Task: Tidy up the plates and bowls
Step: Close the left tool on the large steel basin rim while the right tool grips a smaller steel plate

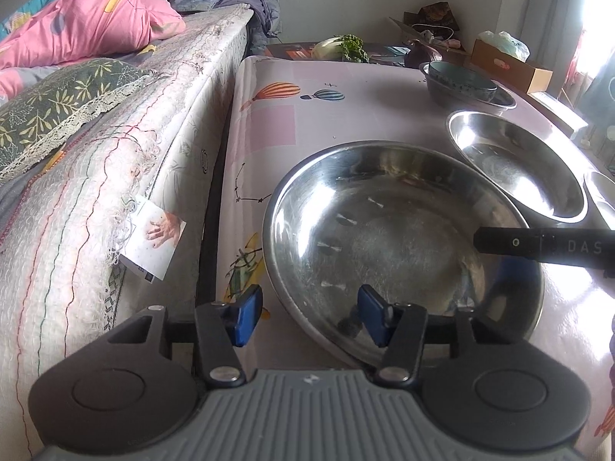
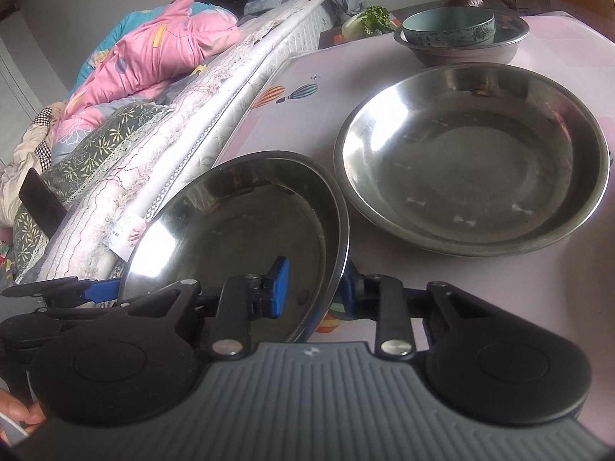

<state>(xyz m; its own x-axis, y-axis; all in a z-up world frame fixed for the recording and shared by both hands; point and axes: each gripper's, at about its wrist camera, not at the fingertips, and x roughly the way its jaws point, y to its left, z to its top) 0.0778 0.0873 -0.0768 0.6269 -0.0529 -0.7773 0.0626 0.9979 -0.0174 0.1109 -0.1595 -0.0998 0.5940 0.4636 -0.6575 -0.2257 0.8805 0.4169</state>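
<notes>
- Left gripper (image 1: 309, 315) gapes wide, astride the near rim of the large steel plate (image 1: 399, 246), gripping nothing.
- Right gripper (image 2: 313, 288) pinches the tilted steel plate (image 2: 238, 230) by its rim.

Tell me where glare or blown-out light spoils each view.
Left wrist view: the window at the right edge is blown out white, and glare streaks the second steel plate. Right wrist view: softer light, with only a bright patch on the steel plate pinched in the right claw; fisheye bending curves the mattress edge.
</notes>
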